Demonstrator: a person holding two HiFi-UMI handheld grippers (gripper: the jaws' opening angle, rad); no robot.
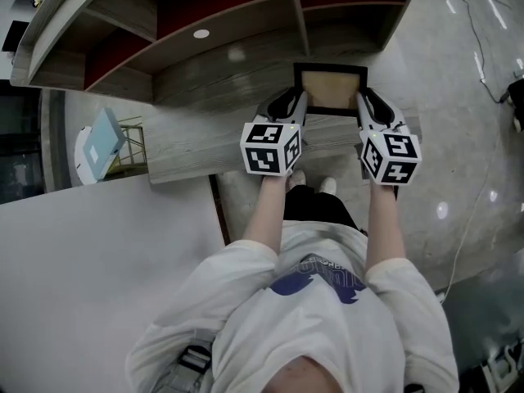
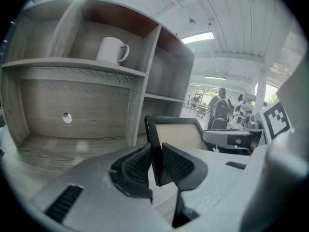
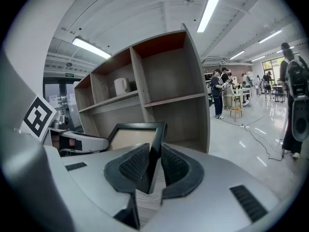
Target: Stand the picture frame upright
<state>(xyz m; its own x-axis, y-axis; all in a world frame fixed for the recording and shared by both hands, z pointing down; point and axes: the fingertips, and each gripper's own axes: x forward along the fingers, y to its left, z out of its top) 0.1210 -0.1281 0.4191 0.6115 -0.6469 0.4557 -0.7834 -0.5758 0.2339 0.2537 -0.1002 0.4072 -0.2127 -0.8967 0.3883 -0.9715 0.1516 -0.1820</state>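
left gripper [image 2: 155, 151] and right gripper [image 3: 153, 158] tight on opposite edges of picture frame [image 1: 331, 85]

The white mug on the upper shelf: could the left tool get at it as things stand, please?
Probably not yet: the left tool is shut on the edge of the picture frame, so it is occupied. Nothing stands in front of the mug itself.

Bright, even light reaches you from long white ceiling strip lamps [image 3: 212, 6], at one o'clock in your right gripper view. The glossy grey floor [image 1: 458, 97] shows small glare spots at four o'clock in your head view. Both gripper views bulge, with black corners; the black rectangular picture frame [image 3: 135, 135] looks sharp.
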